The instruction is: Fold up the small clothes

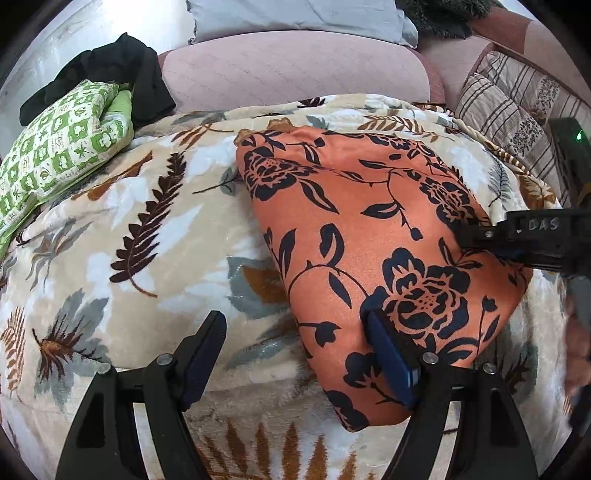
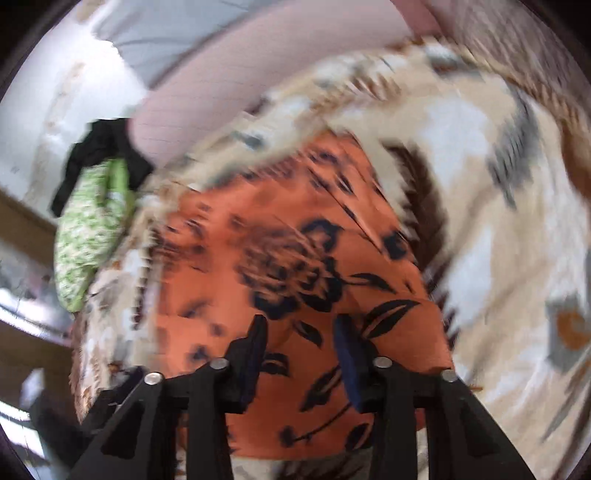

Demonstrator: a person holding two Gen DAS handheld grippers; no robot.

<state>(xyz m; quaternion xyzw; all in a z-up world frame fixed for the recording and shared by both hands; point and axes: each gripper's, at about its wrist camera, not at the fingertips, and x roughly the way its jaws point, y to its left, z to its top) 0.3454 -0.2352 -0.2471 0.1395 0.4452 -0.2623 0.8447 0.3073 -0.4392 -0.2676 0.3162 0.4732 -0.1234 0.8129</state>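
Note:
An orange garment with black flowers (image 1: pixel 373 236) lies folded on a leaf-patterned blanket (image 1: pixel 147 229). My left gripper (image 1: pixel 295 332) is open over its near left edge, the right finger (image 1: pixel 388 354) resting on the cloth, the left finger (image 1: pixel 203 347) over the blanket. My right gripper (image 2: pixel 299 339) is open just above the garment (image 2: pixel 280 266); its view is blurred by motion. It also enters the left wrist view from the right (image 1: pixel 480 236), over the garment's right side.
A green patterned cloth (image 1: pixel 62 151) and a black garment (image 1: pixel 122 70) lie at the far left of the blanket. A pink cushion (image 1: pixel 295 70) and a grey pillow (image 1: pixel 295 18) are behind. Striped cushions (image 1: pixel 517 107) are at the right.

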